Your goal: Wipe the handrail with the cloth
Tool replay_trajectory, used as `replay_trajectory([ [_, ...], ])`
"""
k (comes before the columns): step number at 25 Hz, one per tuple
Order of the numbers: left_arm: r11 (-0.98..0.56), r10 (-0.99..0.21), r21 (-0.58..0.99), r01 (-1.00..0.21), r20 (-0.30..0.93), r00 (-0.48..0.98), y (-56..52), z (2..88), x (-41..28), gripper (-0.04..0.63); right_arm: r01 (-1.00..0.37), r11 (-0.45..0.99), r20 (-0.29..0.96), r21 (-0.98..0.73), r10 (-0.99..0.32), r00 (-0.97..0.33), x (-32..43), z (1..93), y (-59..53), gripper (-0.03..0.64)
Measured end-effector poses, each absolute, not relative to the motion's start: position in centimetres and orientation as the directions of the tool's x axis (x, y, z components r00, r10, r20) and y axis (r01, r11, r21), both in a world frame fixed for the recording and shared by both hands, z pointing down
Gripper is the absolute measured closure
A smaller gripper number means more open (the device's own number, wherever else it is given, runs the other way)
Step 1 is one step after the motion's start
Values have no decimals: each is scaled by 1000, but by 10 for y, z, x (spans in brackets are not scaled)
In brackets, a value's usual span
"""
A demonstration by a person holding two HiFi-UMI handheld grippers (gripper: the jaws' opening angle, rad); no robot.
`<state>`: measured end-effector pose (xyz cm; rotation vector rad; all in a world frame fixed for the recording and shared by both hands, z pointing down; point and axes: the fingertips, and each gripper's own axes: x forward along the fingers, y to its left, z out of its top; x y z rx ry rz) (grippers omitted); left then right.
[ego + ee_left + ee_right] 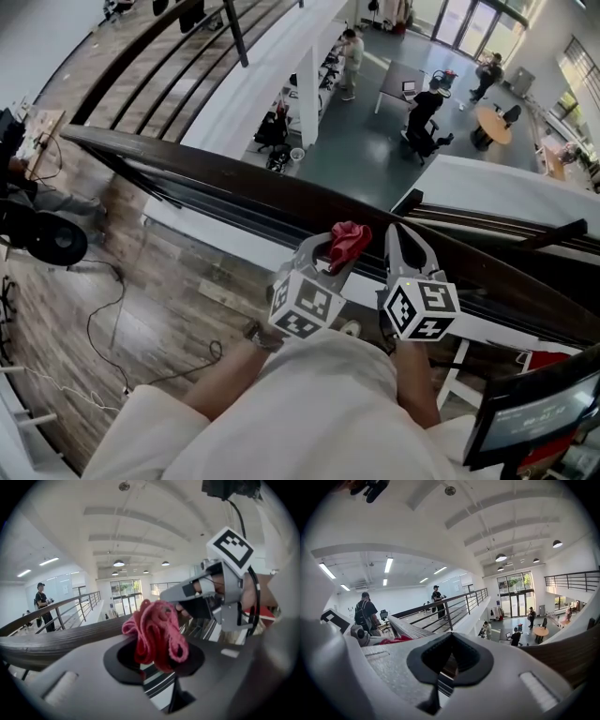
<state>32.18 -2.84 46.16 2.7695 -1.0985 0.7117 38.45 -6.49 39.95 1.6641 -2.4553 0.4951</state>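
Red cloth bunched in my left gripper at the handrail

My left gripper (157, 670) pinches a crumpled red cloth (157, 634), its looped, ribbed folds standing up out of the jaws. Just beside it, my right gripper (450, 660) has its jaws pressed together on nothing. The cloth sits over the top of the dark wooden handrail (216, 178); I cannot tell whether they touch. Far below, people (424, 111) sit at desks.

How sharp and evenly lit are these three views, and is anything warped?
Head view: even daylight, wide lens bows the handrail. Left gripper view: fisheye, black corners, cloth fairly sharp, grey foreground below it blurred. Right gripper view: same dark rim, hall crisp, near jaws soft.
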Motion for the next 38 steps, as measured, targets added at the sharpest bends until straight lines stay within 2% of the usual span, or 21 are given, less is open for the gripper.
replay_trajectory([
  [6,-722,-672,-188,-666,421,610,-29,472,317,465,-933,310,292,-182,-889,-353,376,399,-64,614],
  [24,-655,-725,-141,-743,397,563,-48,487,255,463,-964,211,317,-160,-914,-253,364,405,-50,614],
  [38,-515,-817,-134,-847,377,437,-74,479,161,463,-974,188,366,-128,-904,-223,350,411,-29,614],
])
